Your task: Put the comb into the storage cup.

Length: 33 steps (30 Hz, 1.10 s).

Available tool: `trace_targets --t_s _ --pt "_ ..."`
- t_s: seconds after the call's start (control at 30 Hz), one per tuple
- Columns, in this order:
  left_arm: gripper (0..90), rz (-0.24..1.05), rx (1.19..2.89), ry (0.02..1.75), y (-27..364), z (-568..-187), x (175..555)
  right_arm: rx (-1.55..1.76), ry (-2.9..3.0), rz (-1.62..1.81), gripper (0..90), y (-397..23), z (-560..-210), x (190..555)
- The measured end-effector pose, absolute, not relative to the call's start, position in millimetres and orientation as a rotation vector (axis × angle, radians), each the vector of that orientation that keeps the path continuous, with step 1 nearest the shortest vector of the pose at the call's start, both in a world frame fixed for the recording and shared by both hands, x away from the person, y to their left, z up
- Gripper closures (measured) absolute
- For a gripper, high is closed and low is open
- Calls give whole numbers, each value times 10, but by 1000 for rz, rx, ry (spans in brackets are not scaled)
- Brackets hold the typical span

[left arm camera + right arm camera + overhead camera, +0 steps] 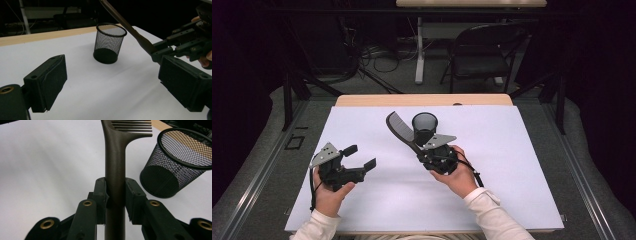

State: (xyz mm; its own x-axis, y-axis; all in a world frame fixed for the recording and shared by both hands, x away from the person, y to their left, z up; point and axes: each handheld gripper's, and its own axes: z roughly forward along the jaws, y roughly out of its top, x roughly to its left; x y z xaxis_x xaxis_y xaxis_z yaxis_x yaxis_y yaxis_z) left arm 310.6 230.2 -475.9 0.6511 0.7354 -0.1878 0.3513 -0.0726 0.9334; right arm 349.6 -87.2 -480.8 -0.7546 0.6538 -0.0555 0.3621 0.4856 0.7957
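One comb (399, 126) is pinched by its handle in my right gripper (438, 152) at frame centre, mesh cup (425, 128) just behind it; my left gripper (357, 159), lower left, gapes empty.

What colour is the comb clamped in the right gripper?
Dark brown. The comb shows its colour best in the right gripper view.

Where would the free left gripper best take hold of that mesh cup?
Probably the mesh cup at its rim, from above, one of the fingers inside the open mouth and one outside. It stands upright, and its body looks wide for the left gripper.
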Motion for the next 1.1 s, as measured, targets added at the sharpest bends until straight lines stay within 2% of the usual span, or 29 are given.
trace_targets --t_s 0.2,0.3,0.87,1.1 --pt "90 395 1670 893 2273 -4620 3168 848 2362 1172 730 -875 -4797 3466" --pt "158 402 1674 891 2234 -4560 3191 838 2350 1175 730 -875 -4795 3449" --pt "192 301 1657 941 2038 -4374 3430 847 2308 1205 730 -895 -4793 3421" --pt "258 288 1672 965 1971 -4351 3503 848 2291 1218 730 -912 -4778 3418"
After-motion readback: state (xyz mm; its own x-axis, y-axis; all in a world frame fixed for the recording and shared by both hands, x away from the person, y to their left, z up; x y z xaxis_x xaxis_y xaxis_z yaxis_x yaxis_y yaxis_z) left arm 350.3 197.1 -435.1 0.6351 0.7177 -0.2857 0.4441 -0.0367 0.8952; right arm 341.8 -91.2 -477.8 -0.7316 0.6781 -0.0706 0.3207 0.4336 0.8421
